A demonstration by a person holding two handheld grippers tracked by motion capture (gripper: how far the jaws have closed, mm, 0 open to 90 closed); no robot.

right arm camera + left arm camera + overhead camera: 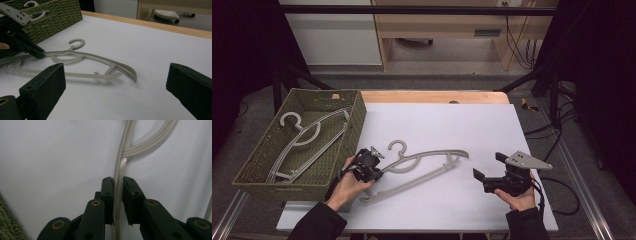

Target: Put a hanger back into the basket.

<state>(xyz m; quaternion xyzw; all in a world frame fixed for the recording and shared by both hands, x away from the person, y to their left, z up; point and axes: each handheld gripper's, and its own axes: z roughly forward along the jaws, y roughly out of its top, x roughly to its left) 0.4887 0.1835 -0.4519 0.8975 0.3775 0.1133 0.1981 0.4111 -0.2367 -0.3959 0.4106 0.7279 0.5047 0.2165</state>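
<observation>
A grey plastic hanger (427, 159) lies flat on the white table top (452, 125), its hook toward the far side. My left gripper (380, 172) is at the hanger's left end and is shut on its upper arm. In the left gripper view the hanger's thin rail (119, 170) runs between the two jaws, which stand close on either side of it. From the right gripper view the hanger (100, 58) lies ahead, with the left gripper (40, 53) at its far left end. My right gripper (488, 165) rests near the table's right front, open wide and empty (117, 87).
A green woven basket (302, 186) stands at the left edge of the table and holds another grey hanger (307, 135). A corner of the basket (7, 225) is close to the left gripper. A wooden strip (437, 96) borders the table's far edge.
</observation>
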